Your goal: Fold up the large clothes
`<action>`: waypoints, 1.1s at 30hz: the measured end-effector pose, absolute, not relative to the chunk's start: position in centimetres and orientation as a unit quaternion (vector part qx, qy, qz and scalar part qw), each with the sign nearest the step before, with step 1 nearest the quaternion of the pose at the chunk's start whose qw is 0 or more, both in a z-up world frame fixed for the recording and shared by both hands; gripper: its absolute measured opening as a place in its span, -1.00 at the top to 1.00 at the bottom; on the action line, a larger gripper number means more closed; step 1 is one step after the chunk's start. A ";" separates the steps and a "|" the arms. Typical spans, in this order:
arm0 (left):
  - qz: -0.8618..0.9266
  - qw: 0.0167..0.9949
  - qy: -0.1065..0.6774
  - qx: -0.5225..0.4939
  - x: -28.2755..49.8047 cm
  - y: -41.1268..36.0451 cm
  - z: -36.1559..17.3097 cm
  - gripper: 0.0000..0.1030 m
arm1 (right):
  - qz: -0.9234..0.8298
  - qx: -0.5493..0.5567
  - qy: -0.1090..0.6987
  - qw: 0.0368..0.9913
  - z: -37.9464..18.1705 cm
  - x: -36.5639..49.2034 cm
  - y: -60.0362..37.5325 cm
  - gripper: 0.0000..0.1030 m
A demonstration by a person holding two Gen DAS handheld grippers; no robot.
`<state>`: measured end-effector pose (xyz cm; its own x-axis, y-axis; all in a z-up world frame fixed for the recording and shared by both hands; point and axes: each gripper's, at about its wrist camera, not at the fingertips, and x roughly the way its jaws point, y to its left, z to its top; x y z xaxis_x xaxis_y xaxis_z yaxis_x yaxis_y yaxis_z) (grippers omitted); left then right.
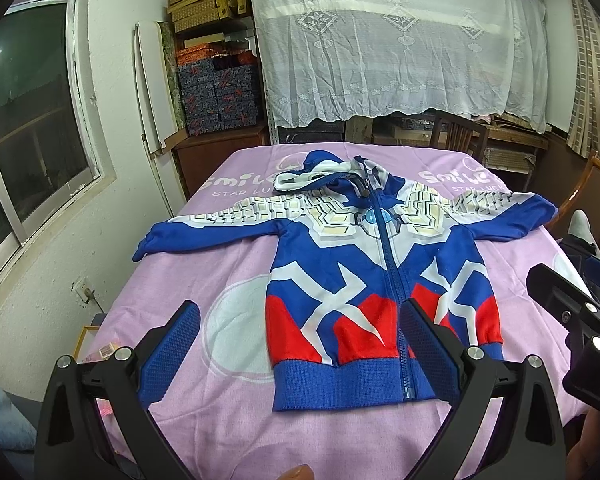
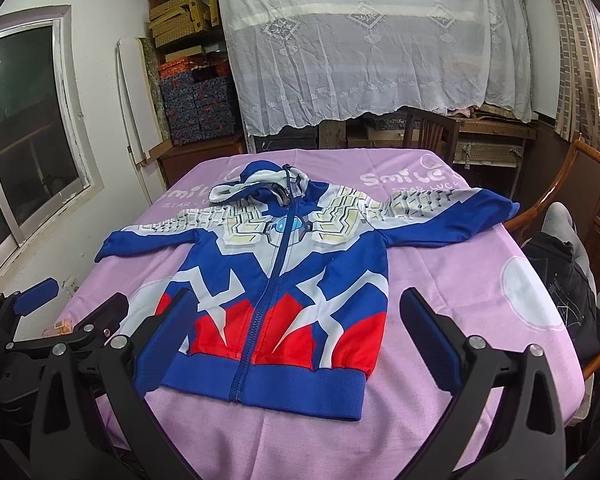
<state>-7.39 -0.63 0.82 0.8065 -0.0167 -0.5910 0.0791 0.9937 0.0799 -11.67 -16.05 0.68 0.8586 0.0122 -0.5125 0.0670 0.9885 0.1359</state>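
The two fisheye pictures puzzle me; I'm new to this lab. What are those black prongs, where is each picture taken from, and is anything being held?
No robot here: a person holds a two-finger tool in each hand, each with its own camera looking along the fingers. One picture looks out from the left tool, the other from the right tool; the black prongs with blue pads are their fingers. Both tools are open and hold nothing. A zipped blue, red and white hoodie lies flat, sleeves spread, on a pink sheet covering a table. The folding has not begun.

Jacket (image 1: 376,280) flat on table (image 1: 228,432); chair (image 1: 456,132) behind table.
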 end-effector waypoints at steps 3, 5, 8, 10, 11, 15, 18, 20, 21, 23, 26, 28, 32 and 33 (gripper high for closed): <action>-0.026 0.949 0.311 0.051 -7.5 -0.7 0.7 -0.93 | -0.012 0.078 0.266 0.961 0.7 -11.7 -16.3 -0.92; -0.026 0.949 0.310 0.051 -7.5 -0.7 0.7 -0.93 | -0.011 0.078 0.266 0.961 0.7 -11.7 -16.4 -0.92; -0.026 0.949 0.310 0.051 -7.5 -0.7 0.7 -0.93 | -0.012 0.075 0.267 0.961 0.6 -11.7 -16.4 -0.92; -0.026 0.949 0.311 0.051 -7.5 -0.7 0.7 -0.93 | -0.011 0.079 0.264 0.961 0.6 -11.7 -16.4 -0.92; -0.027 0.949 0.311 0.051 -7.5 -0.7 0.7 -0.93 | -0.011 0.078 0.263 0.962 0.6 -11.7 -16.3 -0.92; -0.026 0.949 0.311 0.051 -7.5 -0.7 0.7 -0.93 | -0.010 0.079 0.263 0.961 0.6 -11.7 -16.3 -0.92; -0.025 0.949 0.311 0.051 -7.5 -0.7 0.7 -0.93 | -0.011 0.076 0.270 0.960 0.5 -11.5 -16.3 -0.92; -0.025 0.949 0.311 0.051 -7.5 -0.7 0.7 -0.93 | -0.013 0.071 0.273 0.959 0.3 -11.5 -16.2 -0.92; -0.025 0.948 0.312 0.051 -7.6 -0.8 0.6 -0.93 | -0.014 0.067 0.274 0.959 0.2 -11.4 -16.2 -0.92; -0.025 0.948 0.314 0.051 -7.6 -0.8 0.4 -0.93 | -0.015 0.066 0.276 0.959 0.1 -11.3 -16.2 -0.92; -0.025 0.946 0.319 0.051 -7.6 -0.8 -0.1 -0.93 | -0.011 0.080 0.282 0.956 -0.1 -11.0 -16.5 -0.92; -0.026 0.945 0.322 0.052 -7.3 -0.7 -0.3 -0.93 | -0.009 0.089 0.287 0.954 -0.2 -10.9 -16.6 -0.92; -0.027 0.943 0.327 0.053 -6.9 -0.6 -0.6 -0.93 | -0.007 0.094 0.298 0.950 -0.4 -10.6 -16.7 -0.92; -0.027 0.943 0.328 0.054 -6.7 -0.6 -0.6 -0.93 | -0.007 0.095 0.300 0.949 -0.5 -10.5 -16.7 -0.92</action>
